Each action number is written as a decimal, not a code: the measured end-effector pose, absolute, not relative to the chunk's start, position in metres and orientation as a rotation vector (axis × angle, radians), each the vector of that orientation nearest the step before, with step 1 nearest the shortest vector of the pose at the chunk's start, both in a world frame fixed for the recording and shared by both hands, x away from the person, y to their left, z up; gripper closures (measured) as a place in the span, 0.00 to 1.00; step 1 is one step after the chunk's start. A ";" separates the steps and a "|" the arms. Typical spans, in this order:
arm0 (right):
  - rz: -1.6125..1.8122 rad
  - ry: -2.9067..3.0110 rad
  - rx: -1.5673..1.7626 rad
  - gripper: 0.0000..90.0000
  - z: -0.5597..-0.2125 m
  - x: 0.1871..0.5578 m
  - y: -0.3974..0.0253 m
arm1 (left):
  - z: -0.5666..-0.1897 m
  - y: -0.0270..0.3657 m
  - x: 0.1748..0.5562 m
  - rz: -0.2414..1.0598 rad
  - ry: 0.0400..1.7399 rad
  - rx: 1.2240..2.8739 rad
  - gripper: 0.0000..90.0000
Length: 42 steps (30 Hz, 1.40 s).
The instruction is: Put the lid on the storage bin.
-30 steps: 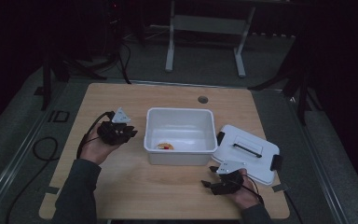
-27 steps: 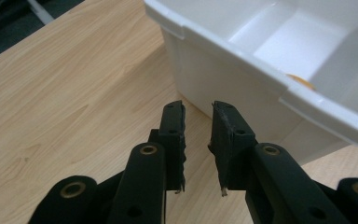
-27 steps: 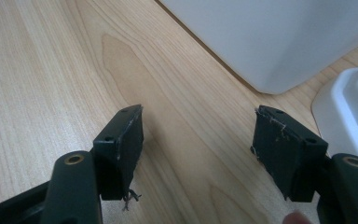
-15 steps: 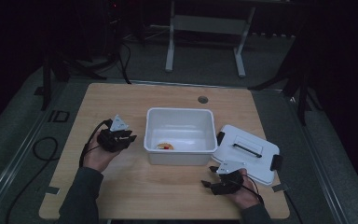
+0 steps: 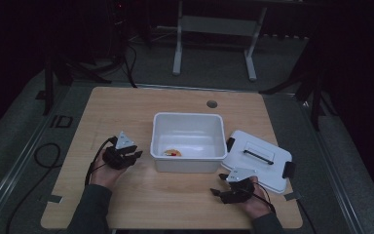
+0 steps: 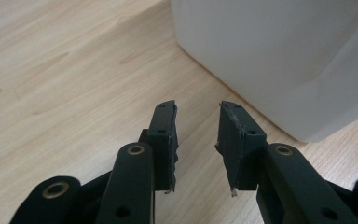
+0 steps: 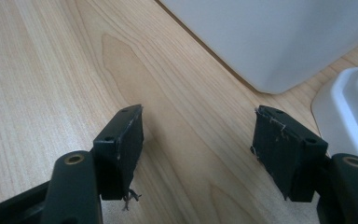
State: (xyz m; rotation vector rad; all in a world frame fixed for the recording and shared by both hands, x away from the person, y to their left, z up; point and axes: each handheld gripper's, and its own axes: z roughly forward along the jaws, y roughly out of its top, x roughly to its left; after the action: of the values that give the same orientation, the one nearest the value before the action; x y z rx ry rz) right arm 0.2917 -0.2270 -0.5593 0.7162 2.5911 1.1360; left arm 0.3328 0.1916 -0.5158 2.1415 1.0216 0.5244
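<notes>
A white box [image 5: 187, 141] sits in the middle of the counter [image 5: 126, 107] with its lid [image 5: 258, 157] off, lying just to its right. The left gripper [image 5: 135, 156] is close to the box's left side, jaws a little apart and holding nothing. The right gripper [image 5: 219, 191] rests near the lid, jaws wide apart, maybe ready to pick it up.
</notes>
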 end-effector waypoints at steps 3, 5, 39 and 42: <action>1.135 2.591 0.717 0.37 -0.559 0.292 -0.227 | -0.520 0.192 0.332 0.515 1.032 2.125 0.74; 1.136 2.591 0.717 0.37 -0.559 0.292 -0.227 | -0.522 0.191 0.331 0.506 1.014 2.122 0.74; 1.115 2.618 0.738 0.46 -0.555 0.290 -0.222 | -0.554 0.179 0.333 0.414 0.965 2.202 0.67; 1.109 2.642 0.734 0.47 -0.554 0.290 -0.221 | -0.555 0.179 0.333 0.413 0.962 2.201 0.67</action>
State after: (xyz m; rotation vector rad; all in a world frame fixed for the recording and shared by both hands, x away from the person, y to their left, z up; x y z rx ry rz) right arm 0.2898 -0.2213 -0.5535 0.7341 2.6422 1.1090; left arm 0.3329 0.1791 -0.5547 2.2013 0.9622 0.4135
